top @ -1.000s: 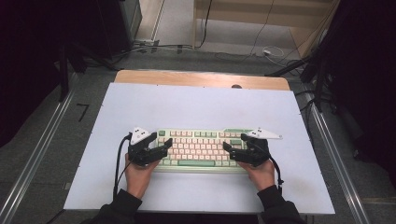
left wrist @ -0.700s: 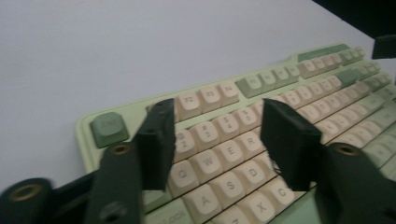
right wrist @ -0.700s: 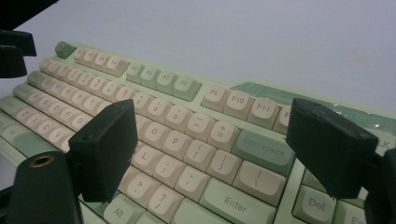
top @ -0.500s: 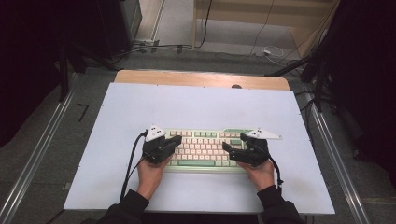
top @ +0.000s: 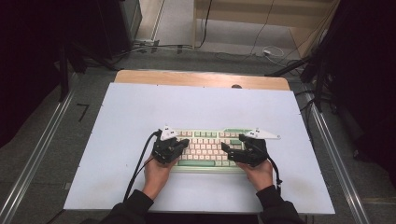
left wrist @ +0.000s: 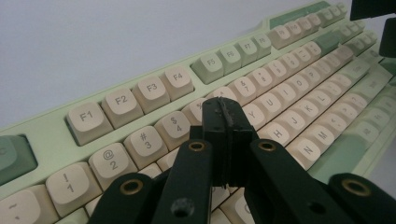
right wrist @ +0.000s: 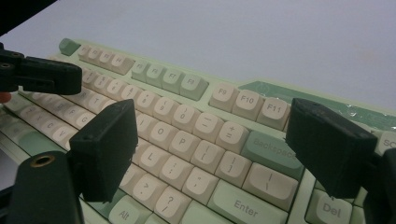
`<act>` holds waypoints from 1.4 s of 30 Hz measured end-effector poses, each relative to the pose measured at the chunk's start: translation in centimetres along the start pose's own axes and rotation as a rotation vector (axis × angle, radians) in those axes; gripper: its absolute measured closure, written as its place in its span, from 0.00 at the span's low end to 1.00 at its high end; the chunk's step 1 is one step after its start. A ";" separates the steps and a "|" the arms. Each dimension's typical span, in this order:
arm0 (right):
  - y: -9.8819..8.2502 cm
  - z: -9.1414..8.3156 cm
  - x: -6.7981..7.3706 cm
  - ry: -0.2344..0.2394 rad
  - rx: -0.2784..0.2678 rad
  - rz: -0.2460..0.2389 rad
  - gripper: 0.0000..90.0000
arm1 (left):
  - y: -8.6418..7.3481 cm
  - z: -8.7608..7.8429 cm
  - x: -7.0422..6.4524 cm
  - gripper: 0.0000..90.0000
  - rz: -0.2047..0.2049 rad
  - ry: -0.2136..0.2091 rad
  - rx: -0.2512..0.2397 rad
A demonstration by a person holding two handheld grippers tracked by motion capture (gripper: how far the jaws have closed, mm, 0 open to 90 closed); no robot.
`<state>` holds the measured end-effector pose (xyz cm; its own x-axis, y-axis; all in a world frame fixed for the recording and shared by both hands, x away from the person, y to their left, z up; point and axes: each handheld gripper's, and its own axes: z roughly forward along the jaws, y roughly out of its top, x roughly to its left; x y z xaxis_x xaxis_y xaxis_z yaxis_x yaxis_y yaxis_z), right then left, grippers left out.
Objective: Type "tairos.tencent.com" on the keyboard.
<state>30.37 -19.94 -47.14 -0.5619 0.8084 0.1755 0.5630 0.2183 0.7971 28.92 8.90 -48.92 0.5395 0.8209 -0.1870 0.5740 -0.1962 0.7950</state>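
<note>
Over the keyboard (top: 205,147), your left gripper (left wrist: 225,112) fingers have just closed together on nothing, hiding keys; your right gripper (right wrist: 212,149) fingers stand apart.

High view: even, soft overhead light on the pale blue table top (top: 140,121); no hard shadows, only faint ones under the hands at lower centre. Upper left and right edges of the frame fall into near black. Picture slightly soft, grainy, with straight edges bowing a little toward the corners.

Left gripper view: keyboard (left wrist: 140,93) sharp at centre, legends readable; keys at upper right blurred. Black jaws at the bottom dark, low in detail.

Right gripper view: dimmer, flat light; near pads out of focus; mild sheen on the green strip at right; upper left corner black.
</note>
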 end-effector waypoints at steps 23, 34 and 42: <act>0.1 -0.2 0.0 0.004 -0.006 0.002 0.17 | 0.4 -0.9 0.3 0.68 -0.035 -0.005 -0.054; 0.1 -0.2 0.0 0.004 -0.011 0.000 0.17 | 0.7 -2.9 1.9 0.33 -0.096 0.038 -0.102; 0.1 -0.2 0.1 0.007 -0.013 -0.001 0.17 | 0.2 -4.1 2.6 0.33 -0.110 0.065 -0.143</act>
<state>30.27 -19.99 -46.90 -0.5664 0.8045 0.1787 0.5546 0.2117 0.8047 27.90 13.17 -46.82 0.4345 0.8671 -0.2437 0.5314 -0.0283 0.8466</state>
